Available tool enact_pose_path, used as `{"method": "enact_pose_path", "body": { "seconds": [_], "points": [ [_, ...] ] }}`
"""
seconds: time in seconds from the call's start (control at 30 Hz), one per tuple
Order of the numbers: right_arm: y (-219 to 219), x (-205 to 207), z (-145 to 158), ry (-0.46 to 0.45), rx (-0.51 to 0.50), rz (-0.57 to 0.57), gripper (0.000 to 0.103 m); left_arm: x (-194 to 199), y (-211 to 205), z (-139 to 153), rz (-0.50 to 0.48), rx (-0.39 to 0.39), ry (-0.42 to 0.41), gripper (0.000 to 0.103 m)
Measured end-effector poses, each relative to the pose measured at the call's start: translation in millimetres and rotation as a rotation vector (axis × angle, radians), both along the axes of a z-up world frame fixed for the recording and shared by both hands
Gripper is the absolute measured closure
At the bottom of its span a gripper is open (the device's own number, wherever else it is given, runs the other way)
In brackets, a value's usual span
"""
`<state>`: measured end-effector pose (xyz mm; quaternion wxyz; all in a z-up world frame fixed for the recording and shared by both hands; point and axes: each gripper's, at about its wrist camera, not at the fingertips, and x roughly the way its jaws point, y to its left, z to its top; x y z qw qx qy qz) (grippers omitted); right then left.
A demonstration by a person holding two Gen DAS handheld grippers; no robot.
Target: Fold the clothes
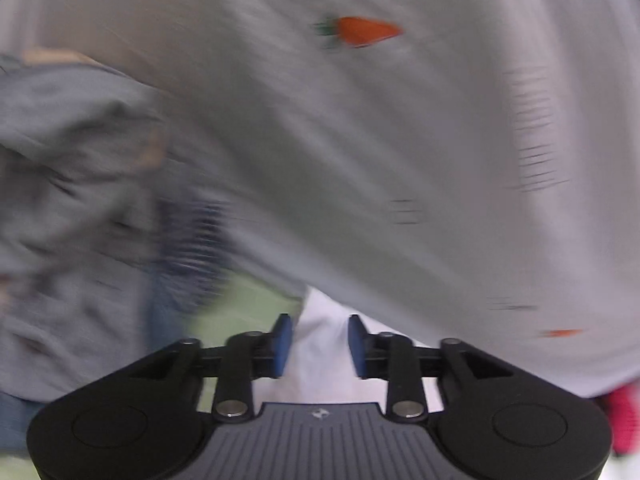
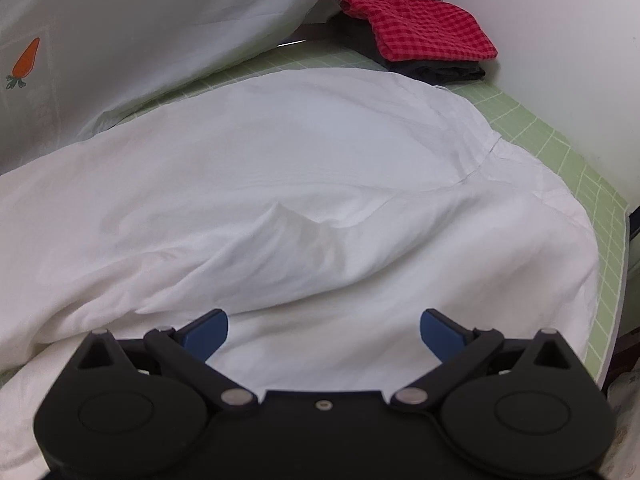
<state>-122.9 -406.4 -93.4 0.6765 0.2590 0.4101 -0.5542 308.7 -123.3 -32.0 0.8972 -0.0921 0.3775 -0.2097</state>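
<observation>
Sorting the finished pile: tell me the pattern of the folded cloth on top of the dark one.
Red gingham check, on the folded cloth; clearest in the right wrist view.

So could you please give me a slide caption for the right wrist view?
Open right gripper poised over a white garment on the green mat.

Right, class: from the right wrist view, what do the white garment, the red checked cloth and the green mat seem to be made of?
White garment: thin woven cotton by its look, matte, softly creased, with a stitched seam. Red checked cloth: puckered woven gingham, perhaps seersucker. Green mat: smooth, printed with a pale grid, probably plastic or rubber.
</observation>
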Motion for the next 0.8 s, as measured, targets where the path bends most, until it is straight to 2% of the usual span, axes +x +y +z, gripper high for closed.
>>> {"method": "enact_pose_path", "body": {
  "seconds": [0.13,0.3,0.43,0.63,0.7,0.73,0.77,0.8],
  "points": [
    [4.6,2.1,1.3,0.013,-0.01,0.027,0.0,-5.1,21.3,-16.8,0.036,-0.028,0.074,0.063],
    [0.0,4.7,-4.3,0.02,0.008,0.026,0.0,-16.0,27.7,-54.2,0.059,0.069,0.21,0.062],
    [-0.4,8.3,-3.7,0.021,0.011,0.046,0.0,-16.9,24.5,-75.6,0.072,0.083,0.272,0.05],
    [0.2,6.8,-2.2,0.029,0.006,0.032,0.0,-20.9,21.7,-89.8,0.085,0.023,0.316,0.051],
    [0.5,4.9,-2.7,0.032,0.006,0.021,0.0,-23.1,20.8,-92.0,0.089,0.01,0.322,0.062],
    [0.3,4.2,-3.2,0.033,0.008,0.018,0.0,-23.7,20.2,-93.0,0.09,0.012,0.325,0.076],
    [0.3,3.5,-3.9,0.033,0.01,0.014,0.0,-23.6,18.8,-93.7,0.091,0.022,0.323,0.097],
    [0.1,3.3,-4.6,0.032,0.013,0.011,0.0,-23.2,16.8,-94.1,0.091,0.031,0.317,0.1]
  ]
}}
